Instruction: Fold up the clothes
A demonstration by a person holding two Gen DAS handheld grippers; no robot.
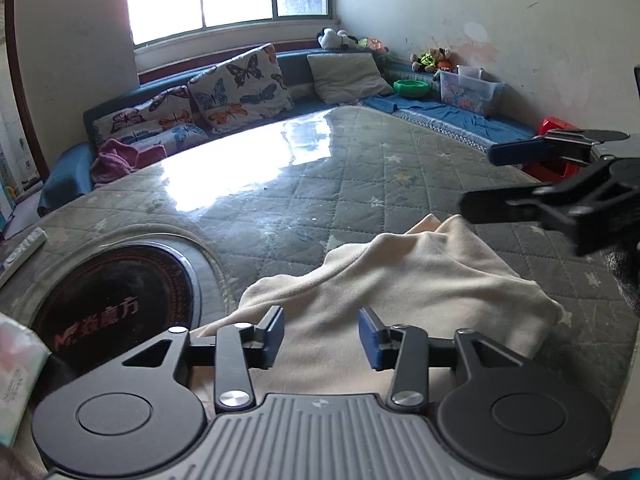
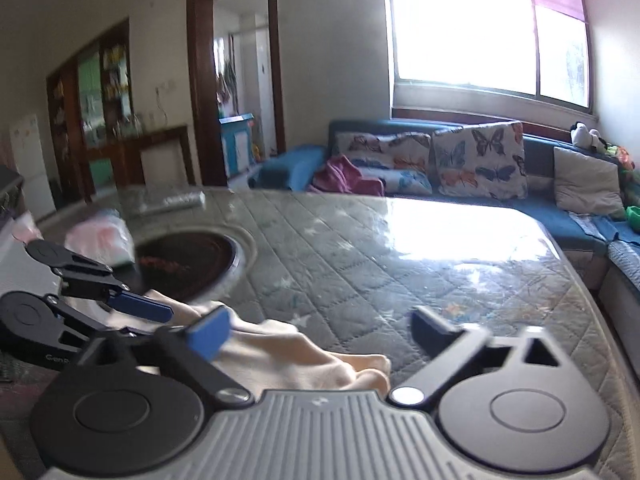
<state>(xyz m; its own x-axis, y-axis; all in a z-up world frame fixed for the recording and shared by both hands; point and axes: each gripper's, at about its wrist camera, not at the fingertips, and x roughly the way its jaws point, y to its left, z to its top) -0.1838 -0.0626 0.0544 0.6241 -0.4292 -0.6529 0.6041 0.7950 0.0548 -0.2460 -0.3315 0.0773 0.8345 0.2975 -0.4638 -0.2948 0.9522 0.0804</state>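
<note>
A cream garment [image 1: 400, 280] lies bunched on the quilted table cover [image 1: 320, 184] near the front edge. In the left wrist view my left gripper [image 1: 322, 338] is open over the garment's near part, its blue pads apart and not pressing the cloth. At the right, my right gripper [image 1: 500, 178] hovers above the garment's far corner with its fingers spread. In the right wrist view my right gripper [image 2: 320, 332] stands wide open with nothing between its pads; the cream garment [image 2: 288, 348] lies below and to the left. The left gripper [image 2: 152, 316] shows at the left over the cloth.
A round black cooktop [image 1: 116, 292] is set into the table at the left, with a remote [image 1: 24, 248] and a tissue pack [image 1: 16, 364] beside it. A blue sofa with butterfly cushions [image 1: 240, 88] runs behind. A red box [image 1: 556, 128] sits right of the table.
</note>
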